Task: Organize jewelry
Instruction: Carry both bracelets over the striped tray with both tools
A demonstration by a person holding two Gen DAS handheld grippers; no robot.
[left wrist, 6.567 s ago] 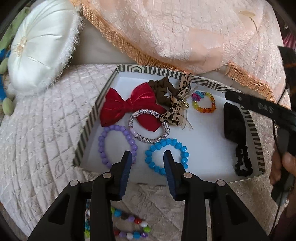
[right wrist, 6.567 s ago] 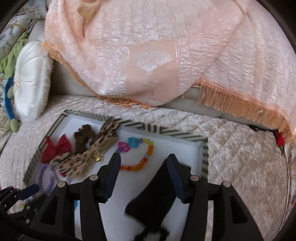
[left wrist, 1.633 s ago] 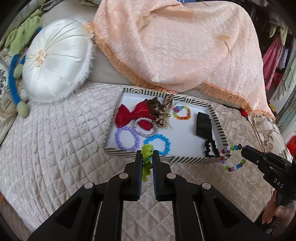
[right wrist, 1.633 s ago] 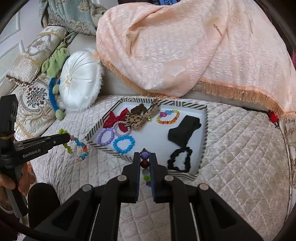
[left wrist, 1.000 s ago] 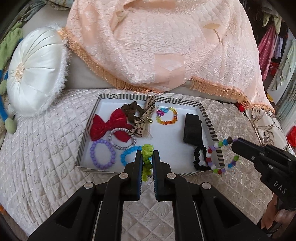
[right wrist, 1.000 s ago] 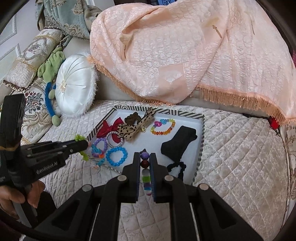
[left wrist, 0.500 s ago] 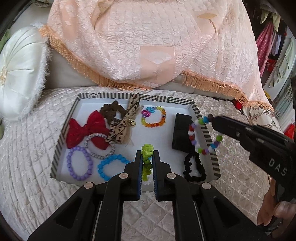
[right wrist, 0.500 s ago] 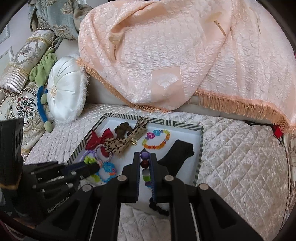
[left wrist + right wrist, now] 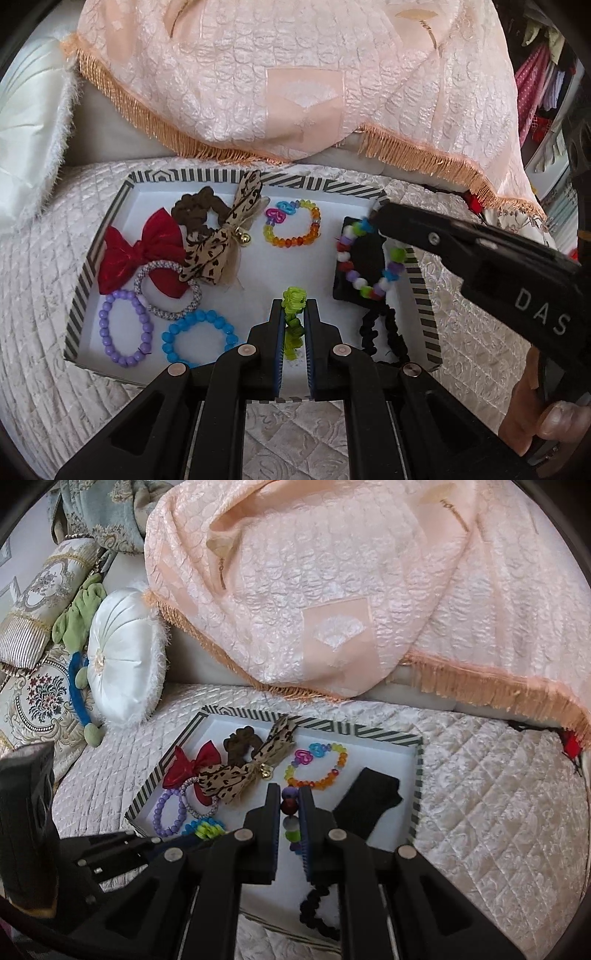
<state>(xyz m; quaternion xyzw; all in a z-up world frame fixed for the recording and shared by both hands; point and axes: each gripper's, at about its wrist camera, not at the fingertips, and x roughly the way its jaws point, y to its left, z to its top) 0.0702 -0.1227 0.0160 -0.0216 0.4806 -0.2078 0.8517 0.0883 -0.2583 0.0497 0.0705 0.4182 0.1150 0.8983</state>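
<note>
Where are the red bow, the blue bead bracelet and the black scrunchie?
red bow [image 9: 142, 251], left wrist view, its left loop.
blue bead bracelet [image 9: 173, 334], left wrist view, left-side beads.
black scrunchie [image 9: 391, 338], left wrist view, right side.

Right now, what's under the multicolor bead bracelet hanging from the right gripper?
The multicolor bead bracelet hangs over the black pouch in the striped tray. The pouch hides the tray floor beneath.

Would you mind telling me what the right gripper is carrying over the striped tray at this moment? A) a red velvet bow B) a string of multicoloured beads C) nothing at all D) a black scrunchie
B: the right gripper is shut on the multicoloured bead bracelet, whose loop dangles from its tip over the right side of the striped tray in the left wrist view.
</note>
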